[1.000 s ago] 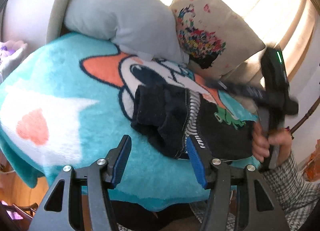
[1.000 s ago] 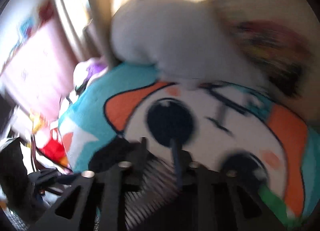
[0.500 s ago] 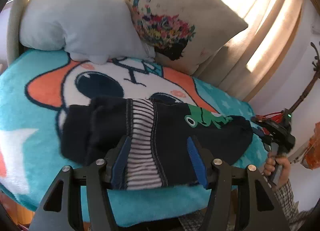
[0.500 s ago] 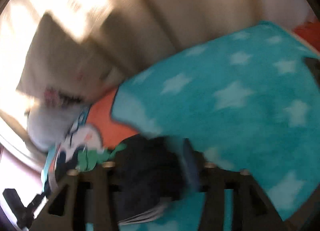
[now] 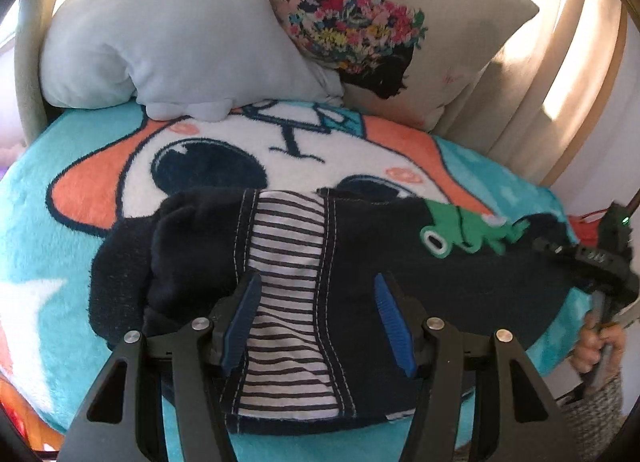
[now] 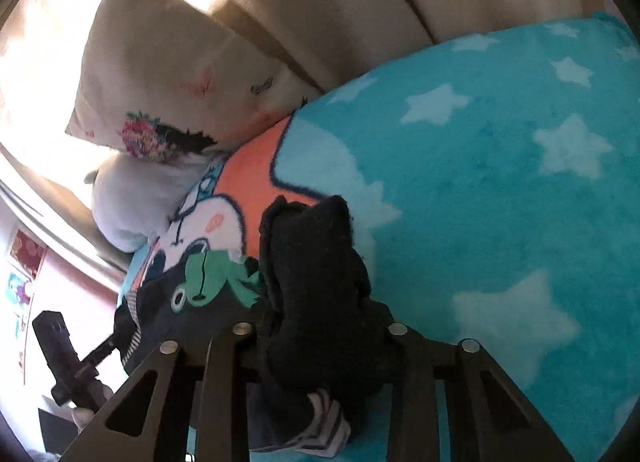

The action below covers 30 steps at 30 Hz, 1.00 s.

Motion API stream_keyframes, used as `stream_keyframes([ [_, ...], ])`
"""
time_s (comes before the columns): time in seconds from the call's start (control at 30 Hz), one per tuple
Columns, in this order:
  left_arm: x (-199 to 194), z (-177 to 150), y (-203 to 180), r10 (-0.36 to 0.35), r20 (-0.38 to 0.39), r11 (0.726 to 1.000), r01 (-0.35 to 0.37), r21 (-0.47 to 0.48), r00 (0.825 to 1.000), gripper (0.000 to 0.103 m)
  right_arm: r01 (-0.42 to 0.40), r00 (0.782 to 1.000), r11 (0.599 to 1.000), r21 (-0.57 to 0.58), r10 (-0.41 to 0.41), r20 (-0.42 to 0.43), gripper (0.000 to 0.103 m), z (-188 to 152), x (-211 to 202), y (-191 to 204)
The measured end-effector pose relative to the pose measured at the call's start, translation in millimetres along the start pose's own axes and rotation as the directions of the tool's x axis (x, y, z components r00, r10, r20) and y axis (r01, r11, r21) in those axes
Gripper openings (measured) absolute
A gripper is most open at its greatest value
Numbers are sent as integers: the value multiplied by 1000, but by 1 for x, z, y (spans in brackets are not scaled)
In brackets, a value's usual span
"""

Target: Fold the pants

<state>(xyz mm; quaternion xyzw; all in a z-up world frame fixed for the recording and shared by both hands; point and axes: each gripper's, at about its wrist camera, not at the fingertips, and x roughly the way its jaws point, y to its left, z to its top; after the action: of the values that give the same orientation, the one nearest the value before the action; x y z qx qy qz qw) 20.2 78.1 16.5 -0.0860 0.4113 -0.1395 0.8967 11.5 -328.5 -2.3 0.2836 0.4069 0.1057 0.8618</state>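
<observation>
Small dark navy pants [image 5: 400,258] with a striped inner waistband [image 5: 286,262] and a green frog patch [image 5: 460,232] lie spread across a turquoise cartoon blanket [image 5: 60,181]. My left gripper [image 5: 316,314] is open, its blue pads low over the waistband. My right gripper [image 6: 320,342] is at the pants' right end, with a bunched pant leg [image 6: 316,262] between its fingers; the tips are hidden by cloth. It also shows in the left wrist view [image 5: 592,262]. The frog patch shows in the right wrist view [image 6: 208,278].
A grey plush pillow [image 5: 168,33] and a cream floral cushion [image 5: 380,21] lean against the beige backrest [image 5: 560,61] behind the blanket. The blanket's front edge drops off just below the pants.
The pants went from a bunched heap to spread out sideways. My right gripper moved to the right end of the pants. My left gripper came in over the waistband.
</observation>
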Motion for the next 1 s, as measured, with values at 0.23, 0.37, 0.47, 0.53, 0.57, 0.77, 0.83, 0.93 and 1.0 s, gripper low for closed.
stream_keyframes([
  [0.23,6,-1,-11,40,-11,999,-39,31,999,60,73,997,997,25,-73,29,26,5,-12,-20],
  [0.37,-4,4,-14,14,-25,1000,-14,9,1000,60,38,998,999,6,-38,43,29,4,-13,-19],
  [0.47,-20,6,-30,-29,8,999,29,31,1000,60,-15,999,1000,21,14,39,48,5,-15,-22],
  [0.53,-27,6,-51,-56,18,995,54,87,998,61,-61,997,998,36,59,41,57,2,-20,-26],
  [0.57,-27,6,-62,-72,15,991,70,111,997,62,-69,997,997,32,68,40,57,2,-22,-25],
  [0.77,3,35,-129,-256,-95,948,269,170,962,64,-46,998,997,-69,49,39,57,-12,-28,-10],
  [0.83,21,53,-159,-318,-157,914,346,213,935,69,-29,998,993,-112,34,43,62,-19,-28,-1],
  [0.93,51,72,-213,-328,-230,864,390,318,916,70,-25,998,991,-133,32,53,67,-28,-28,4],
  [1.0,72,76,-244,-326,-291,833,419,361,899,70,-16,998,991,-135,24,58,67,-32,-28,4],
])
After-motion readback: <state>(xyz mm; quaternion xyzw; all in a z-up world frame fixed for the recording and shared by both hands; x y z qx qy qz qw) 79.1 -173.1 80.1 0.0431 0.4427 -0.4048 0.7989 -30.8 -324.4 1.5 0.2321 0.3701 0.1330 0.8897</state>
